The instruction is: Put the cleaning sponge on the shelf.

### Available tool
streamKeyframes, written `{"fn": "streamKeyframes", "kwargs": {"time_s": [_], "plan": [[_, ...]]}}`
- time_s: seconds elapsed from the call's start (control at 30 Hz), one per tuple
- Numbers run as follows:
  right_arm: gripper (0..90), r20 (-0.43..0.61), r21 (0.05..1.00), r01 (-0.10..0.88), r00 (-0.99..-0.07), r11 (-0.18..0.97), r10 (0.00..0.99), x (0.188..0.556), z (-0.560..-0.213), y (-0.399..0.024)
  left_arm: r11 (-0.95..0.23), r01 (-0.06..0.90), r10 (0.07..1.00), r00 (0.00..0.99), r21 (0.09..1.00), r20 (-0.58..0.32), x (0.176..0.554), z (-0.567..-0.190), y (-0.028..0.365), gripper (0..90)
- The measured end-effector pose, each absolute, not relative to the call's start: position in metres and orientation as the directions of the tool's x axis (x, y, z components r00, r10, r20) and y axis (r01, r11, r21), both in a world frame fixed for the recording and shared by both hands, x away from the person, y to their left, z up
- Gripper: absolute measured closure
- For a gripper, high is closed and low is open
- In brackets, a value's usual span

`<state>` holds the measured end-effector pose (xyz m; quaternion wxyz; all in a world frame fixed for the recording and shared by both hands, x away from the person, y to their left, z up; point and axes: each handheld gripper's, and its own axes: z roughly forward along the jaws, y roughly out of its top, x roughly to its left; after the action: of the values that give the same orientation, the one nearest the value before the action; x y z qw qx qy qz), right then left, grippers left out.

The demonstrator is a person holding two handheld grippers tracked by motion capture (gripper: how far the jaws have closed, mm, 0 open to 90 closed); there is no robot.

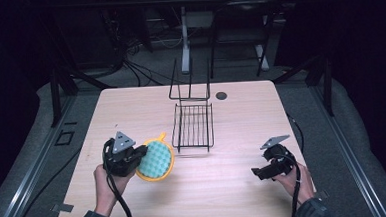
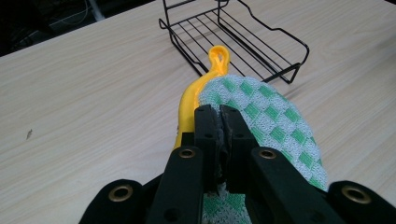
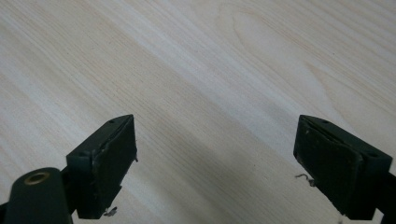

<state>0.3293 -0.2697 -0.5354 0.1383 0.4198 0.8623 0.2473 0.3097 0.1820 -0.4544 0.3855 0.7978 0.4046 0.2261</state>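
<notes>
- Clamping the green checked pot holder [image 2: 271,116] by its edge, the left gripper [image 2: 220,122] holds it just before the black wire rack [image 2: 233,37].
- Right gripper [image 3: 215,158] rests over the bare table [image 3: 196,60], jaws wide apart.

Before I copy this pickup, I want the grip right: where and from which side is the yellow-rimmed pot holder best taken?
Grip the pot holder at its round edge opposite the loop, coming from the person's side. It is thin and flat, so closed jaws pinch rim and cloth together, as the left gripper does now, leaving the loop toward the rack.
</notes>
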Motion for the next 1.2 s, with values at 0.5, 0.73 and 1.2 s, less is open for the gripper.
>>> {"fn": "streamKeyframes", "kwargs": {"time_s": [0.5, 0.73, 1.2], "plan": [[12.7, -0.022, 0.535, 0.664, -0.607, 0.523, 0.794, 0.330, -0.537, -0.270, -0.368, 0.452, 0.811, 0.584, 0.813, 0.041, 0.331, -0.448, 0.169, 86.7], [12.9, -0.019, 0.528, 0.669, -0.606, 0.523, 0.795, 0.329, -0.537, -0.271, -0.368, 0.446, 0.806, 0.591, 0.816, 0.041, 0.339, -0.445, 0.164, 86.7], [12.9, -0.020, 0.528, 0.668, -0.607, 0.524, 0.795, 0.330, -0.538, -0.271, -0.366, 0.446, 0.799, 0.600, 0.817, 0.031, 0.352, -0.447, 0.154, 86.7]]}}
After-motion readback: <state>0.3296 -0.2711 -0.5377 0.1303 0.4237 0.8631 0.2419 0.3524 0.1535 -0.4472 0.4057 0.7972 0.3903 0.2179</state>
